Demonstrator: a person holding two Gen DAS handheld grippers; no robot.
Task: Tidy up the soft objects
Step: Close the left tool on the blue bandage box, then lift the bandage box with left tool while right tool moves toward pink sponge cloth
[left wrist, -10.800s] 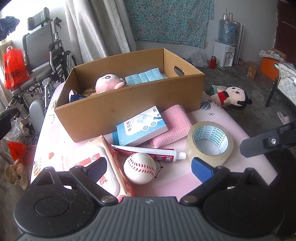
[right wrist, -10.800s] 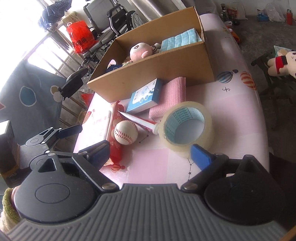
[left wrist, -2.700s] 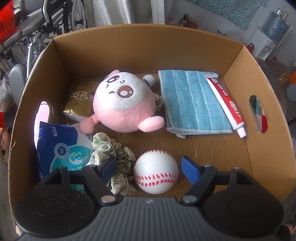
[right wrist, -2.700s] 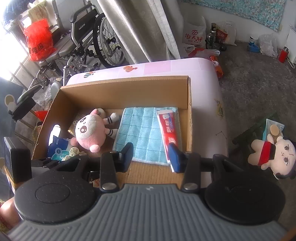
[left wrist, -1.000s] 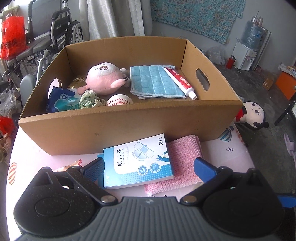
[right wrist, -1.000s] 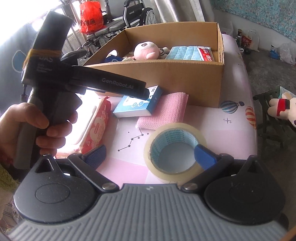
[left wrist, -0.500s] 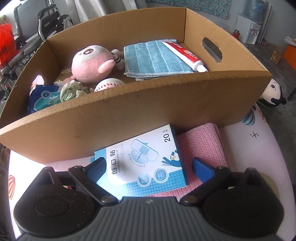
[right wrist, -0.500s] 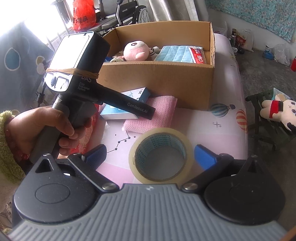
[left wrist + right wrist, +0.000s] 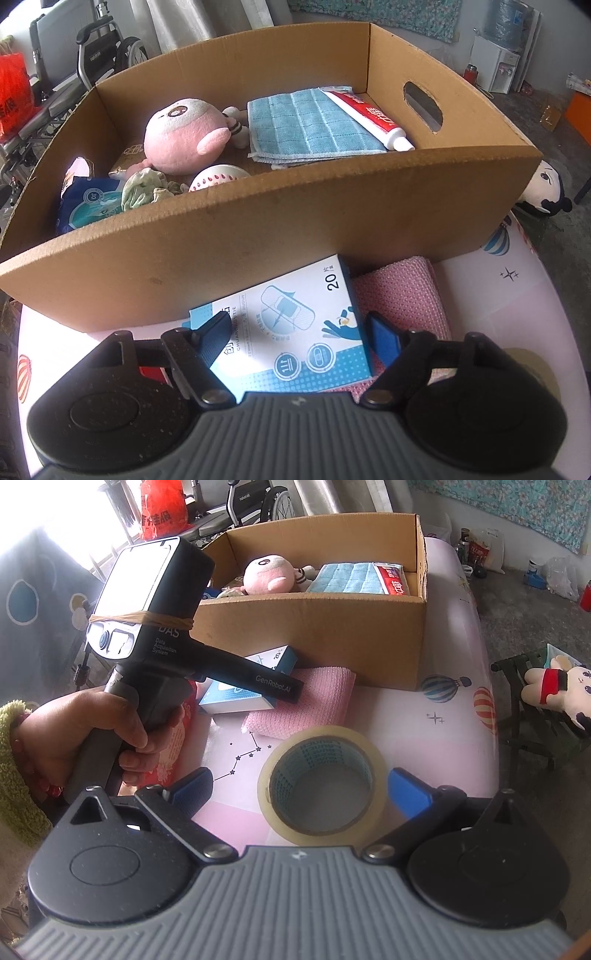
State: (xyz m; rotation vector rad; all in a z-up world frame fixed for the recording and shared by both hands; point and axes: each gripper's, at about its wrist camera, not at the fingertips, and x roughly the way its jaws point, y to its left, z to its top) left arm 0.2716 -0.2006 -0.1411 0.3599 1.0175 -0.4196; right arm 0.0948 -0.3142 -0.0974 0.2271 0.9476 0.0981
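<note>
**Left gripper closing around a plaster box in front of a cardboard box**

On a pink patterned table point(image 9: 454, 738), seen from the right wrist view, a person's left hand point(image 9: 85, 734) at the far left grips the handle of the left gripper point(image 9: 299, 332), which points down at a blue and white plaster box point(image 9: 295, 332). In the left wrist view its jaws are closing, with the plaster box between the two blue pads; whether the pads already press its sides cannot be told. The plaster box lies partly on a folded pink cloth point(image 9: 402, 299), just in front of the near wall of a cardboard box point(image 9: 258, 236).

Inside the cardboard box, from left to right, are a blue packet point(image 9: 88, 203), a crumpled pale green cloth point(image 9: 144, 188), a baseball point(image 9: 218, 175), a pink plush toy point(image 9: 184, 134), a folded blue towel point(image 9: 310, 125) and a toothpaste tube point(image 9: 369, 114) lying on the towel's right edge.

Further right, the right gripper point(image 9: 299, 794) hangs with its jaws wide apart on either side of a roll of clear tape point(image 9: 321, 779), its pads not touching the roll. At the far right, off the table, a doll point(image 9: 554, 686) sits on a stool.
</note>
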